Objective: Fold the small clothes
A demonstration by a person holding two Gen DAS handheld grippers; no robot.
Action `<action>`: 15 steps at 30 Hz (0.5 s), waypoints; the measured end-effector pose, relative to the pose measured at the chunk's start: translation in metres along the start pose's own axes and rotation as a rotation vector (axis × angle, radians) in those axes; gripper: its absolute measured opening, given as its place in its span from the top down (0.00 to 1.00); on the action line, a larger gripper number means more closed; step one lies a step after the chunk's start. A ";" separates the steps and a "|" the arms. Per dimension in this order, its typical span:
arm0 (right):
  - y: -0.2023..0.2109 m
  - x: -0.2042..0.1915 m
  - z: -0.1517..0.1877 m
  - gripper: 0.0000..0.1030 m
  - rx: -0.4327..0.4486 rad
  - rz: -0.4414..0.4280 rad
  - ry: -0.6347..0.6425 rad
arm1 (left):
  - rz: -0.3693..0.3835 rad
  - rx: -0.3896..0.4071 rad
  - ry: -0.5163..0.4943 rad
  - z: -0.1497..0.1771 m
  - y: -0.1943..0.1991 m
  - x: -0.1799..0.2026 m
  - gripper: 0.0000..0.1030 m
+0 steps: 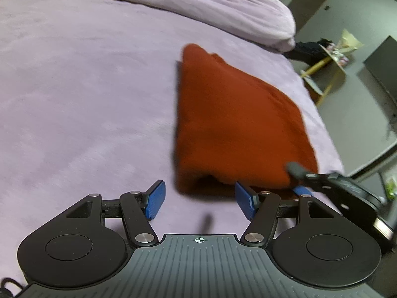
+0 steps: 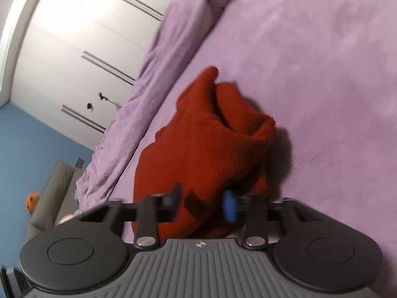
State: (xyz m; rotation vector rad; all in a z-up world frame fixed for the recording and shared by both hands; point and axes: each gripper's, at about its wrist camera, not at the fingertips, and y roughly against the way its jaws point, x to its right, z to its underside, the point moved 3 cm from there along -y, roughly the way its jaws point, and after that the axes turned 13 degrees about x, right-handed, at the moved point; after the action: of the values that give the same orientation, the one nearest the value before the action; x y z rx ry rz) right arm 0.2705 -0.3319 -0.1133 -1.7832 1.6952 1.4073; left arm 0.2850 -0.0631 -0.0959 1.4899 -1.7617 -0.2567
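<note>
Left gripper, jaws spread wide and empty, hovers beside the red garment. Right gripper, jaws partly closed, straddles the garment's near edge on the purple bedspread; grip uncertain.

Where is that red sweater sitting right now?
The red sweater lies folded on the purple bed, ahead and right of the left gripper in its view, near the bed's right edge.

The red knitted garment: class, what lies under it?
The red knitted garment lies folded on the purple bedspread. At its far left edge a dark blue sliver peeks out; what that is stays covered. Anything else beneath is hidden.
</note>
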 end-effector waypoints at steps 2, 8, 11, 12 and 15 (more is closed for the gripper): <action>0.001 0.003 0.004 0.93 -0.046 -0.080 -0.105 | 0.023 -0.004 -0.023 0.002 -0.004 0.009 0.34; 0.008 0.012 0.009 0.93 -0.074 -0.194 -0.226 | -0.027 -0.009 -0.078 0.000 -0.031 0.015 0.36; 0.002 0.018 0.013 0.93 -0.095 -0.005 0.007 | -0.073 -0.028 -0.087 -0.001 -0.042 0.008 0.34; 0.002 0.016 0.014 0.92 -0.096 -0.013 0.030 | -0.078 -0.032 -0.090 -0.001 -0.043 0.006 0.34; 0.009 0.009 0.011 0.78 -0.084 -0.037 0.058 | -0.080 -0.029 -0.090 -0.002 -0.042 0.005 0.33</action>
State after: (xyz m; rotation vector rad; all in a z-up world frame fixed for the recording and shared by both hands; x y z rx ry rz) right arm 0.2568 -0.3313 -0.1222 -1.9082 1.6445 1.4444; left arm 0.3178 -0.0791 -0.1183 1.5511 -1.7638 -0.3940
